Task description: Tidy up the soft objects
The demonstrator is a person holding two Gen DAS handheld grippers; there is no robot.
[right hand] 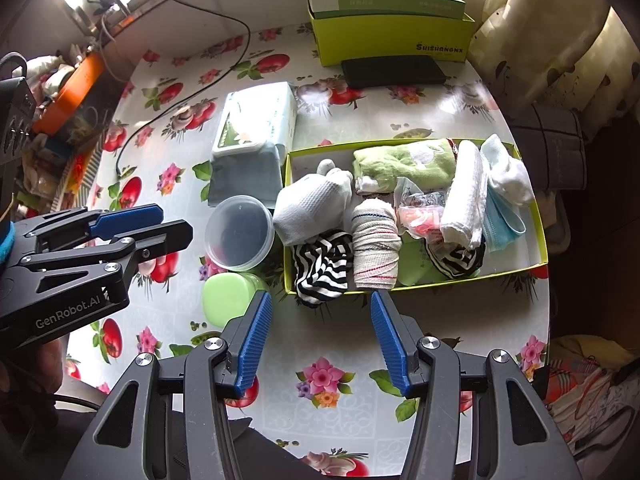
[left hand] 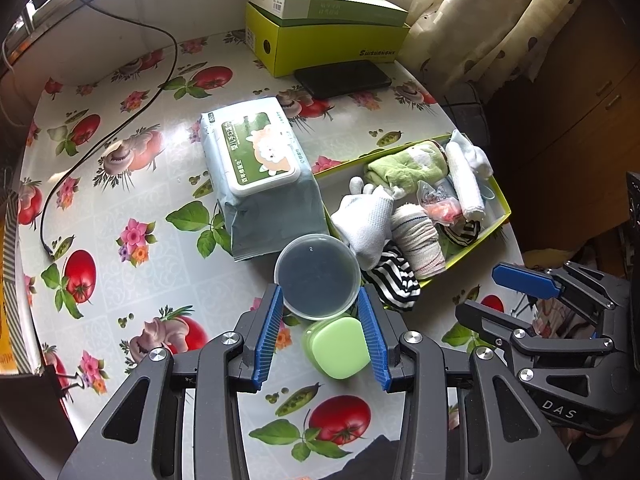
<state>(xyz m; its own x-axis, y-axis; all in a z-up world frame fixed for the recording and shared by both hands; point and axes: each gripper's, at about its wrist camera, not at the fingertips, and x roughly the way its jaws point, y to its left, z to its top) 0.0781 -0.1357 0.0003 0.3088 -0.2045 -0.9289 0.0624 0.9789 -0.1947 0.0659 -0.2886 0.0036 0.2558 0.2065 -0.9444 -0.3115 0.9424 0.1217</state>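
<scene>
A shallow yellow-green tray (right hand: pixel 516 270) holds soft items: a white glove (right hand: pixel 310 204), a rolled striped bandage (right hand: pixel 376 248), a green towel (right hand: pixel 408 164), a white rolled cloth (right hand: pixel 466 196) and a blue mask (right hand: pixel 502 220). A black-and-white striped sock (right hand: pixel 320 272) hangs over the tray's front left corner. My right gripper (right hand: pixel 320 298) hovers open just in front of that corner, nothing between its fingers. My left gripper (left hand: pixel 320 289) stands open over a clear round container (left hand: pixel 318 276) and a green case (left hand: pixel 338 346), gripping neither.
A wet-wipes pack (left hand: pixel 260 176) lies left of the tray (left hand: pixel 380 154). Stacked green boxes (left hand: pixel 328 28) and a flat black object (left hand: pixel 342 78) sit at the back. A black cable (left hand: pixel 120 128) runs along the left. A curtain (right hand: pixel 560 40) hangs at the right edge.
</scene>
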